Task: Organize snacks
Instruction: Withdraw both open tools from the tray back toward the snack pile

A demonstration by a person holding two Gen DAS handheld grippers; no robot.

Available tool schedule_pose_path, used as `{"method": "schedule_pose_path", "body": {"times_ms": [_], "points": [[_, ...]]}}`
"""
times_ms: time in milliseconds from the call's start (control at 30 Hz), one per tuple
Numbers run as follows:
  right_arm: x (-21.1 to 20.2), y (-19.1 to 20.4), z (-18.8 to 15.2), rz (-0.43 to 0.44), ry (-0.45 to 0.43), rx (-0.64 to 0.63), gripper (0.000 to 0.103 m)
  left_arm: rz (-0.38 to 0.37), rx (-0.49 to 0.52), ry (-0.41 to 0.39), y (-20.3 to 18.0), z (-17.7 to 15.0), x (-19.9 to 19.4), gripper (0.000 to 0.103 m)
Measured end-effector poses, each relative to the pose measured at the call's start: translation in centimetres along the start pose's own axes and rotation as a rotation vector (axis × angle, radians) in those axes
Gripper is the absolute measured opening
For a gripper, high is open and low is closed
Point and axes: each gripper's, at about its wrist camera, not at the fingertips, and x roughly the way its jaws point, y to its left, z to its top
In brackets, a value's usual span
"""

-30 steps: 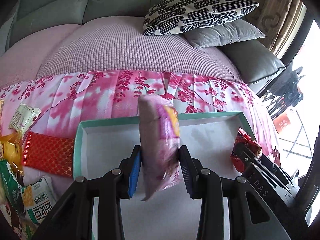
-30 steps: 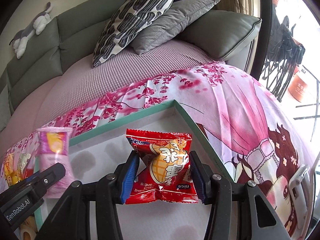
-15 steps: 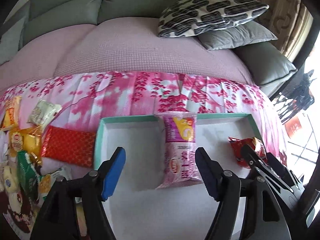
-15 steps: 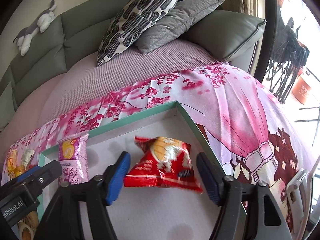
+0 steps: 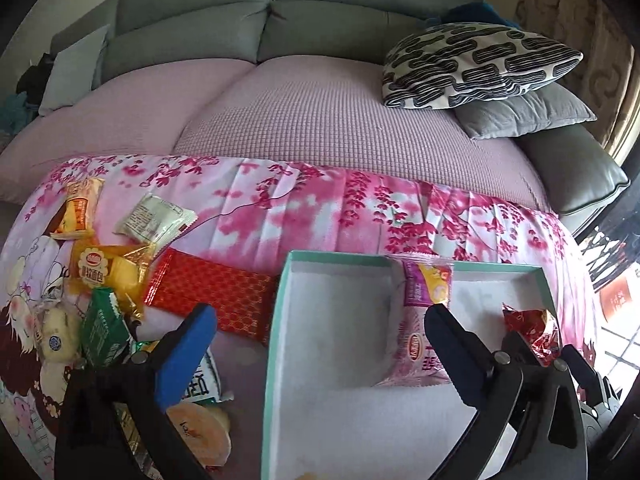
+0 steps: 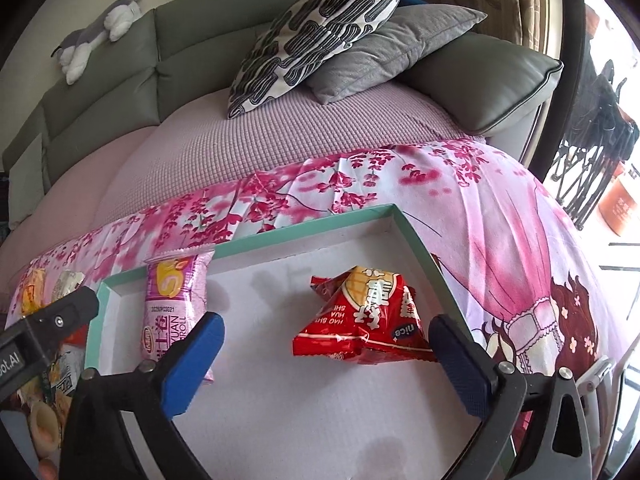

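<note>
Both packets [image 6: 176, 312] [image 6: 370, 320] now released in box [image 6: 416, 242]

Glossy, crinkly plastic film is seen on the pink snack pack [image 6: 174, 312] and the red snack pack [image 6: 370, 320] – lots of shine. The tray [image 6: 304, 226] looks like matt card, white inside. Smooth printed cloth is spread as the floral sheet [image 5: 280, 208], while a rough waffle-textured cover [image 5: 320, 120] is laid behind – totally matt.
</note>
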Motion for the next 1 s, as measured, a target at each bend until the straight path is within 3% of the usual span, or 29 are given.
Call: {"method": "schedule_pose_path", "body": {"times_ms": [200, 567, 700, 1000], "points": [[0.3, -0.1, -0.3, -0.01, 0.024, 0.011, 0.103, 0.008, -0.013, 0.015, 0.5, -0.2, 0.0, 0.103], [1.4, 2.0, -1.6, -0.062, 0.103, -0.046, 0.103, 0.146, 0.003, 0.095, 3.1, -2.3, 0.3, 0.103], [0.1, 2.8, -1.6, -0.055, 0.097, -0.036, 0.103, 0.195, 0.004, 0.108, 5.0, -2.4, -0.6, 0.103], [-3.3, 5.1, -1.8, -0.035, 0.115, -0.007, 0.103, 0.215, 0.014, 0.078, 8.9, -2.7, -3.5, 0.103]]}}
